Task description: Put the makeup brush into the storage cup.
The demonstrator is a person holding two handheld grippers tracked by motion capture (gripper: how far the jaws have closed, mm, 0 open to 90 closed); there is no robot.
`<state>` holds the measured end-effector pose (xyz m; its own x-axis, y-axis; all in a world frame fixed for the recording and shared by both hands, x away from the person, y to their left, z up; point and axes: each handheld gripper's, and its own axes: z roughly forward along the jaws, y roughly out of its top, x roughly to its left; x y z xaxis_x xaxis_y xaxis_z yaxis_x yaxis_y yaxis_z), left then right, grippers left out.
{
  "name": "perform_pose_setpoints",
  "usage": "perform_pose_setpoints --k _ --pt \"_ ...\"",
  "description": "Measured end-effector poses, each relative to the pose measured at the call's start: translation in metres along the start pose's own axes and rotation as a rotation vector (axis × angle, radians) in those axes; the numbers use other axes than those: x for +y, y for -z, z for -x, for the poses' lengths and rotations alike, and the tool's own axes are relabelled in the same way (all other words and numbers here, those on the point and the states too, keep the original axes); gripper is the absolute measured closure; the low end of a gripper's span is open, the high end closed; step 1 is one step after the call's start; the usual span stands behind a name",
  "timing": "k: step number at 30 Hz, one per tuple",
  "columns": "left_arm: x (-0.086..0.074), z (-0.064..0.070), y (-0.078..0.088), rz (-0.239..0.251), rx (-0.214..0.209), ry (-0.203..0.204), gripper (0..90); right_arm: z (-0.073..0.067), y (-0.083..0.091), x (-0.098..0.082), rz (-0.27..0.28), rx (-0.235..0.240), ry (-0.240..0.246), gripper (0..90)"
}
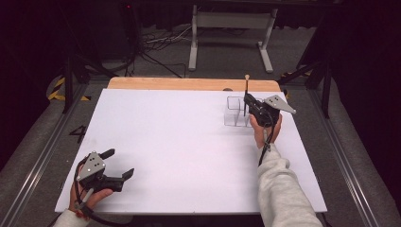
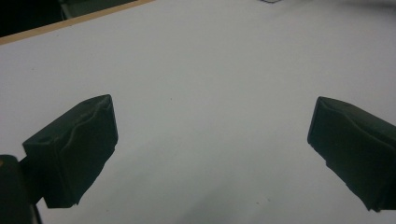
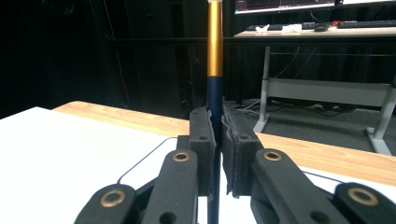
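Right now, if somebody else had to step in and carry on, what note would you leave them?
Left hand-held gripper: jaws wide open, empty, low over the white table near its front left corner.
Right hand-held gripper: shut on a slim brush, dark handle with a gold band, held upright.
Clear divided organizer: far right of the table; the brush stands right over it.
Done: brush picked up.
Left: probably lower it into a compartment and release. I cannot tell whether its lower end is already inside.
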<state>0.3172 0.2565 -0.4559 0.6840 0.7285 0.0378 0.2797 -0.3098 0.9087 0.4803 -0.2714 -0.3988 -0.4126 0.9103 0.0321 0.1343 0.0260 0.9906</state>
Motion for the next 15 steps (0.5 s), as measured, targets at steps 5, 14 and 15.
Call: perform_pose_setpoints --k 5,14,15 --pt "0.0001 0.0003 0.0002 0.002 0.002 -0.001 2.5 0.0003 0.0008 -0.0017 -0.008 0.002 0.001 83.3" --pt "-0.0001 0.0005 0.0002 0.000 -0.001 0.000 2.6 0.0002 0.0023 -0.0031 -0.011 0.007 0.003 83.3" --pt "0.0000 0.0006 0.0002 0.001 -0.001 0.000 2.5 0.0003 0.0025 -0.0036 -0.011 0.006 0.001 83.3"
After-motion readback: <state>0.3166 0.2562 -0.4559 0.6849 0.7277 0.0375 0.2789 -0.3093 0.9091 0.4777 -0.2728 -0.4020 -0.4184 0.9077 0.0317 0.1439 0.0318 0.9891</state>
